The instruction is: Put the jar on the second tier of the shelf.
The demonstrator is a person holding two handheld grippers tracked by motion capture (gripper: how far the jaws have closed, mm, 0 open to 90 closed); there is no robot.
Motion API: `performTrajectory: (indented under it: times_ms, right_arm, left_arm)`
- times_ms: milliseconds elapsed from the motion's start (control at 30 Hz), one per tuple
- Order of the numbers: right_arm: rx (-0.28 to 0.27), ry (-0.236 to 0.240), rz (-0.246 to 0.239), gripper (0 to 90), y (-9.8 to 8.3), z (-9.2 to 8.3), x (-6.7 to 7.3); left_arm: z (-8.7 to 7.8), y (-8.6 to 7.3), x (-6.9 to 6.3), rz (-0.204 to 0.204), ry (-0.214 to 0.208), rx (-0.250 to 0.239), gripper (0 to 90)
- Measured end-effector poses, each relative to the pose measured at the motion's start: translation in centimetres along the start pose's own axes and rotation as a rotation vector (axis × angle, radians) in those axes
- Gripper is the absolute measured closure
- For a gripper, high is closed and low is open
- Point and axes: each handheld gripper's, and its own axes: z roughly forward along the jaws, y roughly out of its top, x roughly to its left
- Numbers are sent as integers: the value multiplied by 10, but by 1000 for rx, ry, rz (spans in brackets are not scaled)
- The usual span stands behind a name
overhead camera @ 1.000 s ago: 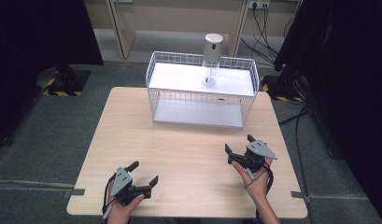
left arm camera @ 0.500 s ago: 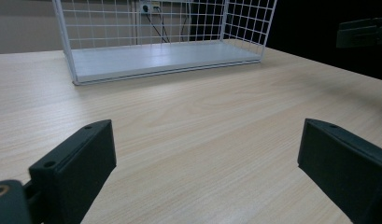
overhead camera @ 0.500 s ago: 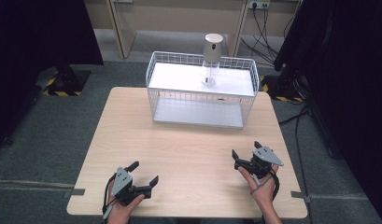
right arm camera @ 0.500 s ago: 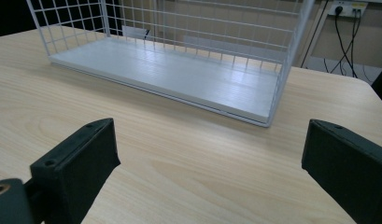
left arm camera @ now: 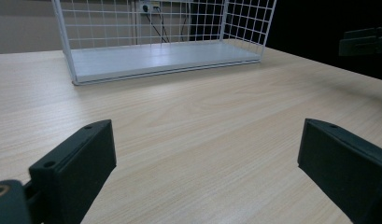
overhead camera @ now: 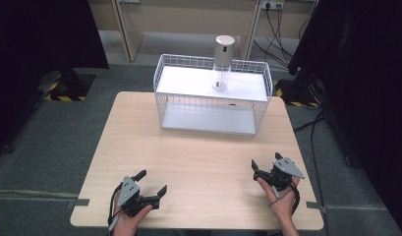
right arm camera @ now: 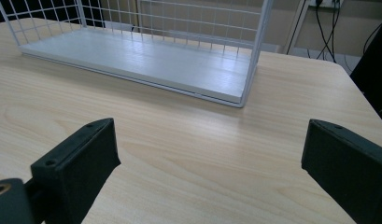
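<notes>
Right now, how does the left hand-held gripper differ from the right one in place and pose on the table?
In the high view, the left hand-held gripper sits at the near left edge of the table, farther from the wire shelf; the right hand-held gripper is at the right edge, slightly nearer it. The left one's jaws point right and forward, the right one's point left and forward. Both are open and hold nothing.

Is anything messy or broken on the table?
Nothing stands out. The white wire shelf rack sits straight on the light wooden table, and both tongs, left and right, are open and holding nothing.
</notes>
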Motion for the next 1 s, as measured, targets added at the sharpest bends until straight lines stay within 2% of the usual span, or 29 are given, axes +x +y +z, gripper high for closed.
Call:
performTrajectory:
  times_ms: [467,1000]
  right_arm:
    - [11,-34,17,42,-10,-1,-13]
    - [25,-57,21,42,-17,1,-21]
  left_arm:
    - [0,0,-1,1,-1,0,39]
    - [0,0,-1,1,-1,1,39]
